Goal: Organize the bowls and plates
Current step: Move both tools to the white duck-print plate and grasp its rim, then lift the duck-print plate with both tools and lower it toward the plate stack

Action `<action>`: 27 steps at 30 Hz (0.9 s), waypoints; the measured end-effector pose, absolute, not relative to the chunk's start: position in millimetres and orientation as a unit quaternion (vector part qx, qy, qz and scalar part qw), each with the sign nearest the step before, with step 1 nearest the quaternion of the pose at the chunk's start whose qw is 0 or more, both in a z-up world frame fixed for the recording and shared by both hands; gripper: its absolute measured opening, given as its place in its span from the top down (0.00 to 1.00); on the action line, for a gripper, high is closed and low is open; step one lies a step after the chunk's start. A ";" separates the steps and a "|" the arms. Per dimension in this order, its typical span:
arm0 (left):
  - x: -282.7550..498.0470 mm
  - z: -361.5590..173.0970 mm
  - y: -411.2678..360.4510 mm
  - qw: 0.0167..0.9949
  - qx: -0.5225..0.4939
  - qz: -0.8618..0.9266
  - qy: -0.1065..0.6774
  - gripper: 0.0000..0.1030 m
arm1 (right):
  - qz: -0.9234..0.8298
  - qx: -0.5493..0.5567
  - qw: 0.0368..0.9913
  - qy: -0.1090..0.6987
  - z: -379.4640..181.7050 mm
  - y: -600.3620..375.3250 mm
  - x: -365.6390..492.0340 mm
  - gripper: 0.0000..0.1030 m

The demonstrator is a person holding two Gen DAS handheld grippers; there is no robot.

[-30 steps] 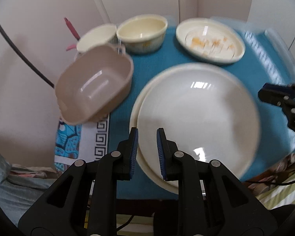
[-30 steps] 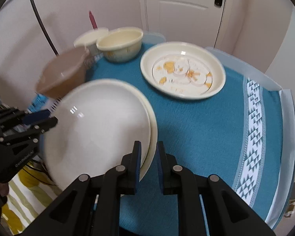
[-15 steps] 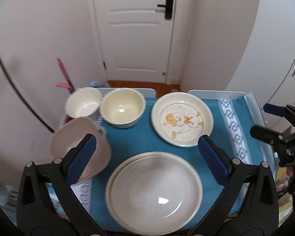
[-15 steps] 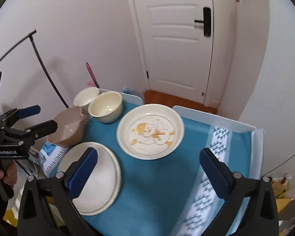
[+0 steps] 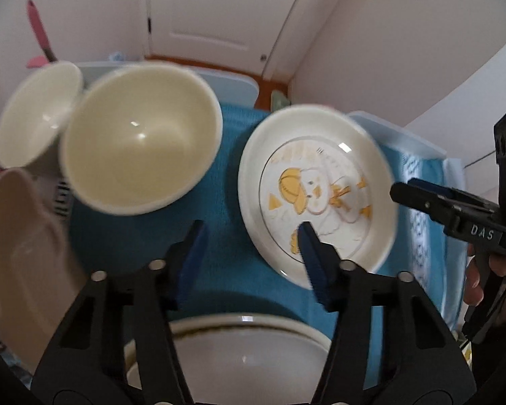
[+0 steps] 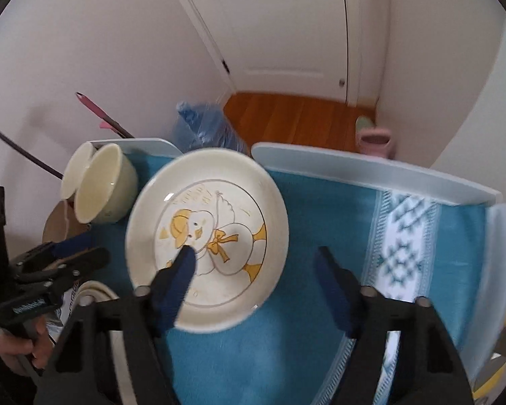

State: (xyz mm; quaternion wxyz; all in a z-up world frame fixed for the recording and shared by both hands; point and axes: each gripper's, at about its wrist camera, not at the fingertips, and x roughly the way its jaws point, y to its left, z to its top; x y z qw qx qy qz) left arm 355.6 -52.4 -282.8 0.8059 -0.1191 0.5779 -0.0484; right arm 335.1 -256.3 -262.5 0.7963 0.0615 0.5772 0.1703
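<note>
Just ahead — duck plate under right tongs, jaws parted, closing.

A white panelled door is standing shut between pale walls, with a wooden floor showing below it. A blue plastic bag and a pink slipper are lying on that floor, and soft daylight is filling the room.
</note>
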 end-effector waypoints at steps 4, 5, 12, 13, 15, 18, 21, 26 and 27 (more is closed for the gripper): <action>369.7 -301.3 -55.6 0.795 -0.123 -0.053 0.592 0.59 | 0.170 0.080 0.781 0.595 -287.6 -254.3 345.8 0.57; 372.6 -304.1 -56.7 0.794 -0.123 -0.054 0.593 0.60 | 0.171 0.082 0.778 0.599 -291.6 -254.1 346.9 0.61; 378.4 -314.7 -66.2 0.789 -0.114 -0.059 0.601 0.84 | 0.164 0.085 0.778 0.600 -305.2 -254.8 347.4 0.81; 378.9 -316.7 -69.6 0.790 -0.108 -0.057 0.601 0.84 | 0.162 0.083 0.780 0.599 -305.9 -254.6 346.3 0.83; 378.1 -316.9 -74.5 0.795 -0.098 -0.056 0.596 0.85 | 0.159 0.081 0.785 0.594 -305.8 -254.5 345.7 0.84; 376.6 -316.1 -79.6 0.800 -0.078 -0.052 0.592 0.84 | 0.159 0.085 0.787 0.590 -305.0 -255.3 344.6 0.84; 376.1 -315.3 -81.0 0.801 -0.079 -0.054 0.592 0.84 | 0.161 0.081 0.789 0.587 -303.4 -254.9 344.0 0.84; 373.3 -307.9 -82.2 0.807 -0.071 -0.054 0.584 0.84 | 0.170 0.081 0.794 0.578 -299.3 -255.5 336.7 0.84; 370.5 -305.0 -82.5 0.808 -0.070 -0.054 0.582 0.84 | 0.171 0.082 0.795 0.576 -297.4 -256.4 333.1 0.84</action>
